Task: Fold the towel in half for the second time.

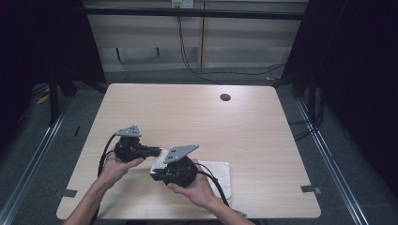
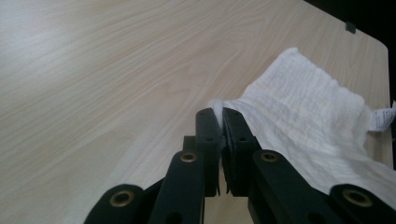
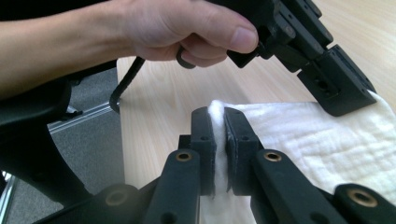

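Both tools, left tool and right tool, are clamping the white cloth, so I'm lifting evenly, keeping its edge taut above the table.

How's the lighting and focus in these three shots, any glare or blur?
High view: dim, dark surroundings, mild glare on the far table. Left gripper view: bright sheen at upper left, towel sharp, near tongs soft. Right gripper view: hand and towel slightly blurred, evenly lit.
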`<state>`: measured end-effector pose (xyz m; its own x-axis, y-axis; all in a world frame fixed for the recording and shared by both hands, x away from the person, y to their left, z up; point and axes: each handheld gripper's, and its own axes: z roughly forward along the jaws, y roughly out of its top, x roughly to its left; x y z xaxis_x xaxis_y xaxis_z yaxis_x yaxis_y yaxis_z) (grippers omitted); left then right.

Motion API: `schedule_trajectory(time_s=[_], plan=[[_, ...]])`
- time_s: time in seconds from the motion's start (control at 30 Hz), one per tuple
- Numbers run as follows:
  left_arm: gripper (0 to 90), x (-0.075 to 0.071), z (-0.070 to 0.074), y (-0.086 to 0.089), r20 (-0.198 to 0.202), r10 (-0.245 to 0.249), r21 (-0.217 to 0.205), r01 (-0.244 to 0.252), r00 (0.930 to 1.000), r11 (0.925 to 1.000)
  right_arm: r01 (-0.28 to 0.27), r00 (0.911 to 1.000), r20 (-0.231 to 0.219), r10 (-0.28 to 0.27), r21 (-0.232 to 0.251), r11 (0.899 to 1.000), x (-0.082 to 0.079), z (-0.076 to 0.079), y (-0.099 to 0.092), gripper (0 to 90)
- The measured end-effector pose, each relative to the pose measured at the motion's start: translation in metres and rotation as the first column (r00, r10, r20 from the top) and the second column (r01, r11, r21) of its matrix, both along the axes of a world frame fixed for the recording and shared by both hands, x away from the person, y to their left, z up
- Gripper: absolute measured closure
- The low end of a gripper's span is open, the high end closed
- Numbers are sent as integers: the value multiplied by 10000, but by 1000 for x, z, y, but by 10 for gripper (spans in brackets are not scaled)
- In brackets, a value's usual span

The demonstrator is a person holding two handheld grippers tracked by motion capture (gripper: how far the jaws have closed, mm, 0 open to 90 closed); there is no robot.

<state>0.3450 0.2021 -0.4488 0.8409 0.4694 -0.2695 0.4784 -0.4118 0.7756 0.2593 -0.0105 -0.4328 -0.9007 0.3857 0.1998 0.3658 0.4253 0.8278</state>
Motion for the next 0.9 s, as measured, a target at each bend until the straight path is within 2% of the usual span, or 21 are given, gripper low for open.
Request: schedule_trajectory(time_s=[0.2, 0.4, 0.43, 0.63, 0.9], plan=[[860, 0, 11, 13, 49, 242, -281, -241, 9997, 9993, -198, 9997, 119, 199, -32, 9998, 3, 6, 14, 838], [860, -2, 29, 21, 361, 534, -637, -510, 9979, 9967, -297, 9989, 364, 282, 421, 9987, 5, 18, 23, 838], [860, -2, 31, 21, 377, 557, -588, -534, 9977, 9968, -321, 9986, 425, 301, 465, 9984, 5, 21, 24, 838], [860, -2, 28, 13, 255, 396, -500, -382, 9989, 9980, -265, 9981, 566, 227, 667, 9974, 5, 22, 21, 838], [860, -2, 30, -11, 319, 59, -315, -49, 9995, 9995, 62, 9983, 581, -106, 741, 9972, -3, 24, -5, 835]])
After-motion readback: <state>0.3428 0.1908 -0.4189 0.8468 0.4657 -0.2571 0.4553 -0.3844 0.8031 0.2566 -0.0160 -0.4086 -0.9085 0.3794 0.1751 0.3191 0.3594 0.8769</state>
